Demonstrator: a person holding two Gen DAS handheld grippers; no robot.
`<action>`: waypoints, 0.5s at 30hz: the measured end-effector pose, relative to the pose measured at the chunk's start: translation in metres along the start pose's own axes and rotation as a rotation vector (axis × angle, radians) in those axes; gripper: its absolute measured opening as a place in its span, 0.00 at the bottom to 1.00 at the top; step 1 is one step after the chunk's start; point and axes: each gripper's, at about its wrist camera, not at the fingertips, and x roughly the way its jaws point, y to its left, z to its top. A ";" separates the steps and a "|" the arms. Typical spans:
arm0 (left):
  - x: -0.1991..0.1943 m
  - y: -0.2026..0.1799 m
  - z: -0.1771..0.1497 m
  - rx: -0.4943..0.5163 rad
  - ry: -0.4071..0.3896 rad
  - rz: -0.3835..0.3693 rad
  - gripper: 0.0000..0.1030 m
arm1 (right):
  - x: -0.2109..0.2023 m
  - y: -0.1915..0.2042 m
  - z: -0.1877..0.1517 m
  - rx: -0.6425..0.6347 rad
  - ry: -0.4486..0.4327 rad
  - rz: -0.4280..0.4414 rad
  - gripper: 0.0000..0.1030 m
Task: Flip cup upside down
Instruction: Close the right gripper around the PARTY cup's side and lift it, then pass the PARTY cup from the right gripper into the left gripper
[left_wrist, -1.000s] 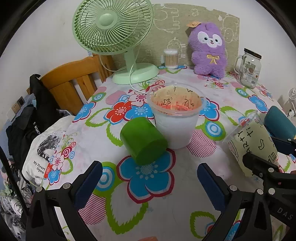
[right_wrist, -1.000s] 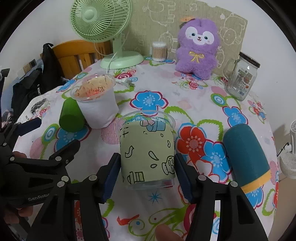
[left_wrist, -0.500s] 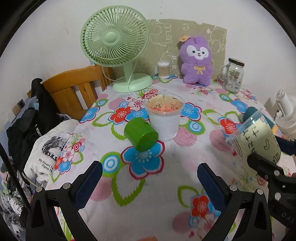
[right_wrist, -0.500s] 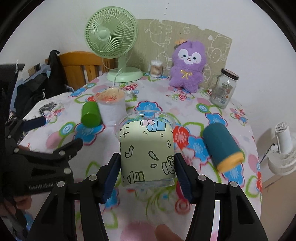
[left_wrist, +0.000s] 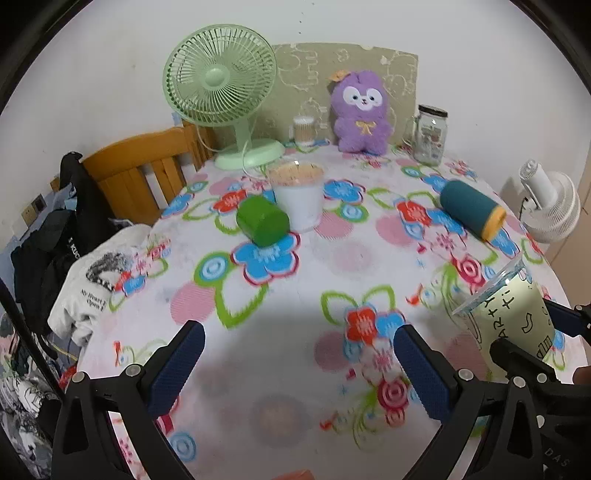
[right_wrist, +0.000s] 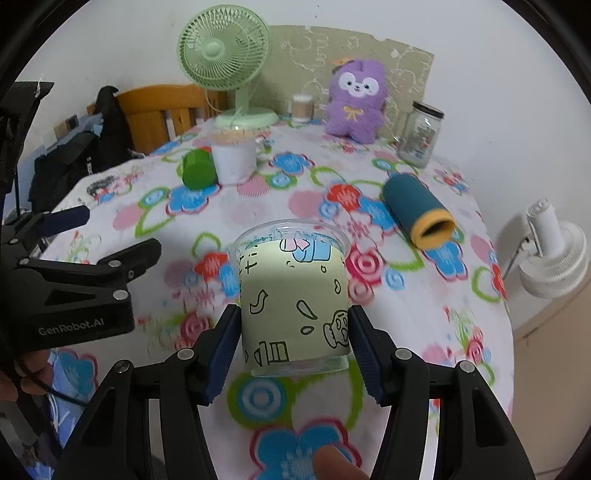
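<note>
right gripper clenched on the clear cup with a pale green cartoon sleeve, blue pads pressed to both sides near its base. cup held upright above the near part of the flowered tablecloth, open rim up, off the surface. in the left wrist view, same cup at the right edge, tilted, rim toward the upper left. left gripper released, blue pads wide apart with only cloth between them, hovering over the near edge of the table; seen from the right wrist view as a black body at the left. farther on, a green cup lying on its side, touching a white tub just right of it. to the right, a teal cup with a yellow rim also lying on its side. along the far edge, a green desk fan, a small jar of cotton swabs, a purple plush and a glass jar. at the left, a wooden chair draped with dark clothes.
</note>
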 end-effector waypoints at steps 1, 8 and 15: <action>-0.001 -0.001 -0.004 0.000 0.004 -0.005 1.00 | -0.001 0.000 -0.003 0.002 0.006 -0.006 0.60; -0.008 -0.004 -0.024 -0.004 0.031 -0.020 1.00 | -0.006 -0.002 -0.028 0.017 0.061 -0.037 0.60; -0.008 -0.006 -0.030 -0.008 0.040 -0.016 1.00 | -0.003 0.005 -0.034 0.005 0.074 -0.028 0.62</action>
